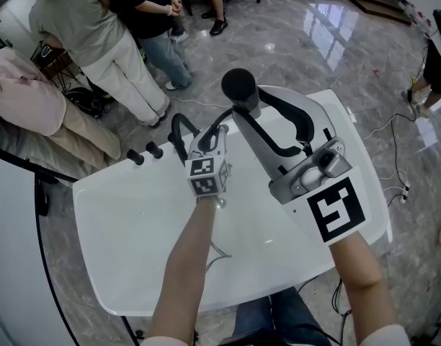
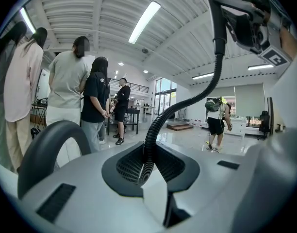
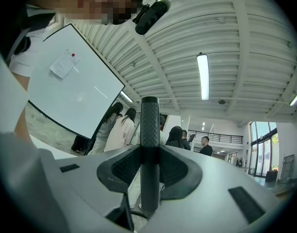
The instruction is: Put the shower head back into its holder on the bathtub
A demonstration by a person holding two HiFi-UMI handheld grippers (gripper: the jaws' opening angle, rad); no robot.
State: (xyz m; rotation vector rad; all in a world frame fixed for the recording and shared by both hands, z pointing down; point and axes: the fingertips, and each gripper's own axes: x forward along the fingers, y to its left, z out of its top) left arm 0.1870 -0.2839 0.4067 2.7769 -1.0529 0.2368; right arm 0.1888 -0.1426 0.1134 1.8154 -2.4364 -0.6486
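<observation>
The right gripper [image 3: 149,171] is seen clamped on the black textured handle of the shower head [image 3: 149,125], which is held upright between the jaws, above the far rim of the white bathtub [image 1: 127,236]. The left gripper [image 2: 146,171] is closed on the black ribbed hose [image 2: 160,118], which is seen to curve up to the right gripper. Near the left gripper, a black arched fitting [image 1: 179,130] and two black knobs [image 1: 135,157] are set at the tub's far rim. Several people [image 1: 98,42] are seen standing on the marble floor [image 1: 300,42] beyond.
</observation>
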